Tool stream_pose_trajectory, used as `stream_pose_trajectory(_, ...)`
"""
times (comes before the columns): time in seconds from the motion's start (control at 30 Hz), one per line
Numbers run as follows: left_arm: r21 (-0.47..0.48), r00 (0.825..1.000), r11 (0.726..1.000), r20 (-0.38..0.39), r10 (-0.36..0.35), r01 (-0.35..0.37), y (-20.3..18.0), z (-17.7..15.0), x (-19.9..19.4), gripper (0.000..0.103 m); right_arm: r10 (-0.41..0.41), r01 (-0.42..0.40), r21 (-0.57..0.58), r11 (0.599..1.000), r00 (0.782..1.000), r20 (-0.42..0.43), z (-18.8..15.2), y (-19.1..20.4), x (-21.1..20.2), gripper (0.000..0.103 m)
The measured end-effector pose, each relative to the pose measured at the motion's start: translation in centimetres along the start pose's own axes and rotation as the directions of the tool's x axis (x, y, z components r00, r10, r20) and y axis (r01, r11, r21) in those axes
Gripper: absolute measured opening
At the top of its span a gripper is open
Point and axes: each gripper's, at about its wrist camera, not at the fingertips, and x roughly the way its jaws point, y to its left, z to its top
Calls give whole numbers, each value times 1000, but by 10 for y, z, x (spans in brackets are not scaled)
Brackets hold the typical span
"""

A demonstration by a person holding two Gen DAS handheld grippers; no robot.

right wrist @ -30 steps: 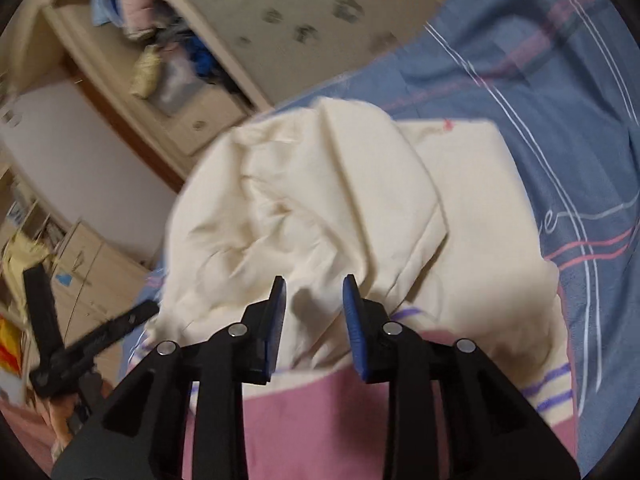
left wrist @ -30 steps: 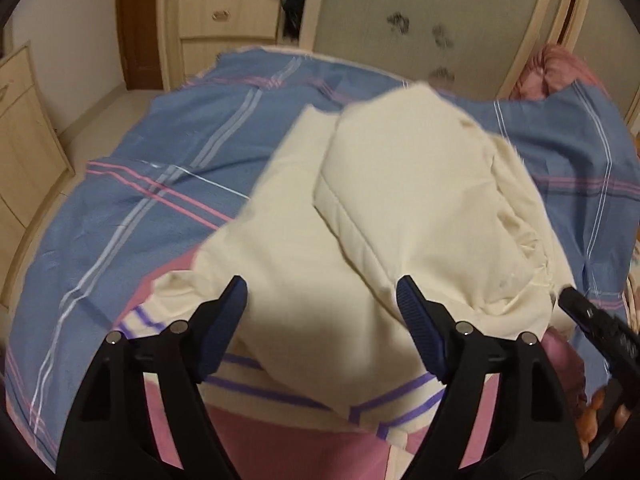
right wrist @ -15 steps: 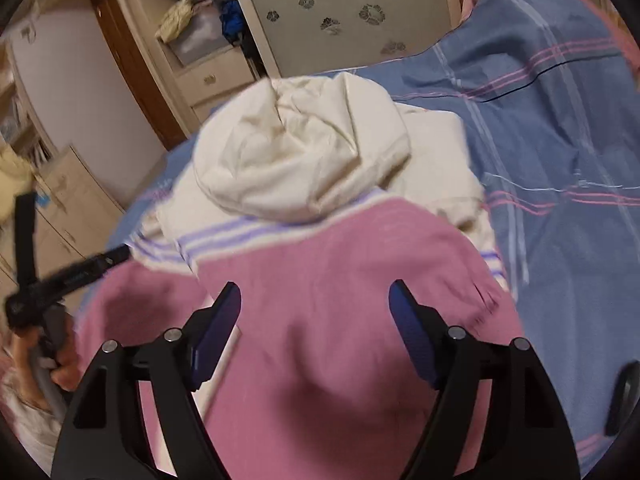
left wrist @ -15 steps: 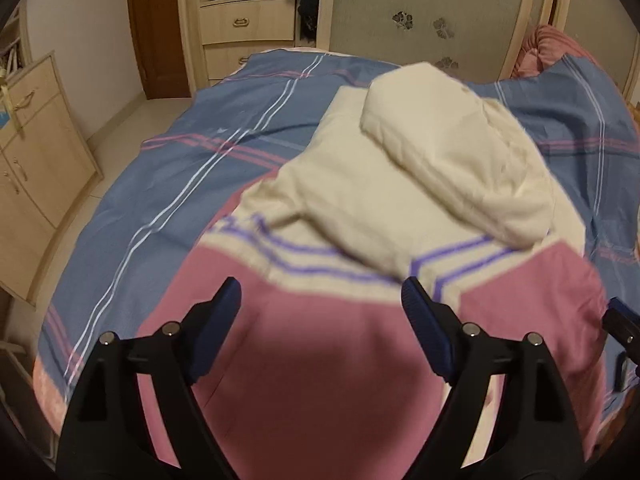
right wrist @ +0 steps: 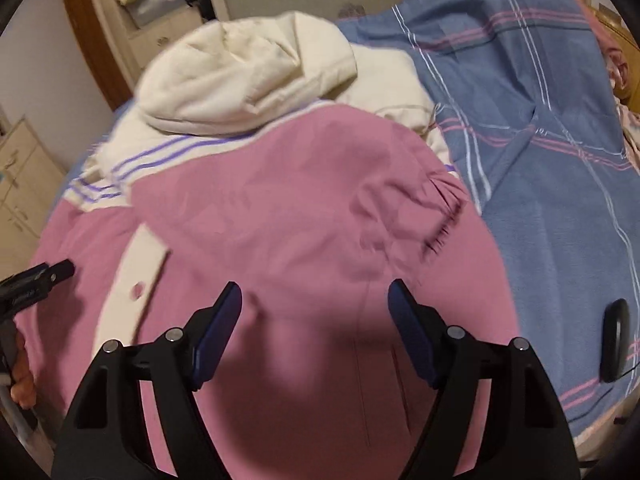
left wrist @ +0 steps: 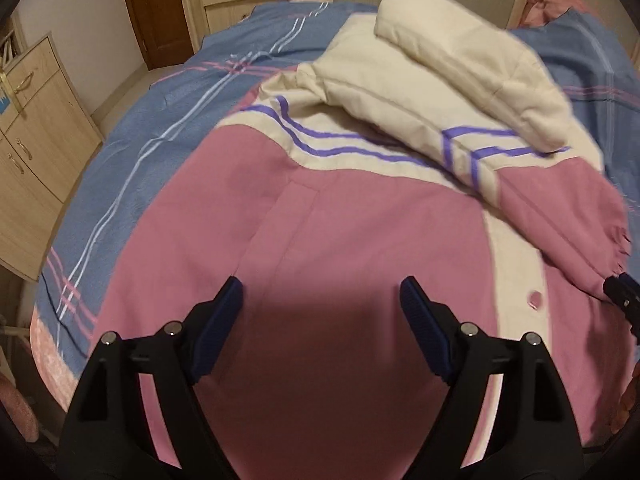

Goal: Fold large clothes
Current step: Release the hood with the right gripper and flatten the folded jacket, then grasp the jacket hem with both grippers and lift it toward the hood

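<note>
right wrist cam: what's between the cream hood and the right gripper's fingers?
In the right wrist view, only the jacket's own cloth: below the cream hood come the purple stripes, then the pink panel, which runs down under the open right gripper.

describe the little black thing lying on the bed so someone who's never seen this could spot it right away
Start at the bed's blue plaid blanket, to the right of the pink and cream jacket in the right wrist view. On the bare blanket just past the jacket's right edge lies a small black oval object. It is the only dark, hard-looking item on the blanket; what it is cannot be told.
</note>
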Motion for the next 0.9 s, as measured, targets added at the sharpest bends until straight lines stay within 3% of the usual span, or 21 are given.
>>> stream_pose_trajectory(0.13,35,996,998,82,45,-48,33,-21,-42,88,43,-48,118,992,998,39,-37,-50,-51,89)
stream_pose_trajectory(0.3,-18,999,1000,35,14,-13,90,-46,-45,89,131,-110,347,931,991,-35,-81,-116,-47,90)
stream_pose_trajectory(0.37,-59,1000,998,0,9,-9,107,-55,-38,89,171,-136,390,911,984,-55,-92,-122,-39,90)
stream_pose_trajectory(0.5,-150,995,987,-70,-67,56,129,-74,-23,89,247,-185,447,875,965,-85,-102,-119,-17,90)
stream_pose_trajectory(0.6,-194,987,976,-104,-123,101,136,-84,-15,87,230,-164,417,894,967,-112,-101,-105,-12,90)
stream_pose_trajectory(0.67,-224,983,968,-111,-143,115,143,-86,-17,63,227,-164,389,907,966,-121,-101,-98,-14,82)
stream_pose_trajectory(0.7,-241,980,962,-121,-158,126,147,-87,-17,56,233,-170,386,907,965,-122,-101,-97,-15,71)
stream_pose_trajectory(0.73,-264,971,950,-121,-206,169,152,-87,-18,39,236,-174,387,905,964,-119,-102,-97,-17,50)
stream_pose_trajectory(0.77,-290,962,935,-119,-248,205,155,-87,-19,26,267,-205,401,893,958,-104,-103,-98,-19,41)
stream_pose_trajectory(0.83,-317,944,912,-117,-308,259,160,-86,-20,16,342,-284,431,857,938,-60,-106,-101,-23,24)
stream_pose_trajectory(0.9,-304,944,916,-112,-309,264,156,-85,-23,13,362,-312,428,848,932,-37,-106,-100,-27,19)
